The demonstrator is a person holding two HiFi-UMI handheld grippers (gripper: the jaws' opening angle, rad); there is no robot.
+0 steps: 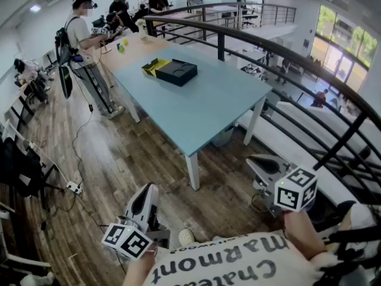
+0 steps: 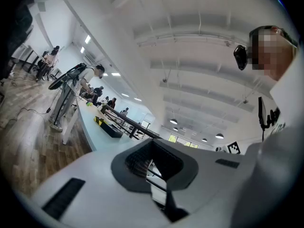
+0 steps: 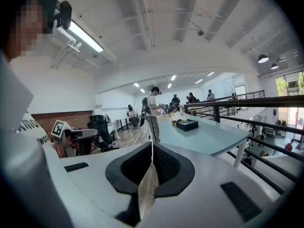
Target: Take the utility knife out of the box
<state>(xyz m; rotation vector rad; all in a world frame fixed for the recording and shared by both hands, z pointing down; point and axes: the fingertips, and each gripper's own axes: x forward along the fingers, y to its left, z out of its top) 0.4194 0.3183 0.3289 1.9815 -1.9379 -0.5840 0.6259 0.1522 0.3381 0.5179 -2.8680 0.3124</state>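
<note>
A black box (image 1: 177,72) lies open on the far half of the pale blue table (image 1: 208,109), with a yellow-and-black piece (image 1: 153,67) against its left side. I cannot make out the utility knife from this distance. Both grippers hang low near my body, well short of the table. My left gripper (image 1: 147,190) is shut and empty over the wooden floor. My right gripper (image 1: 255,161) is also shut with nothing in it, near the table's front right leg. The box (image 2: 110,129) appears small in the left gripper view beyond the left gripper (image 2: 151,144), and the box (image 3: 186,124) likewise beyond the right gripper (image 3: 152,144).
A person (image 1: 80,37) stands at the table's far left end, with more people behind. A dark metal railing (image 1: 250,43) runs along the table's right side. Cables and a power strip (image 1: 74,188) lie on the wooden floor at the left.
</note>
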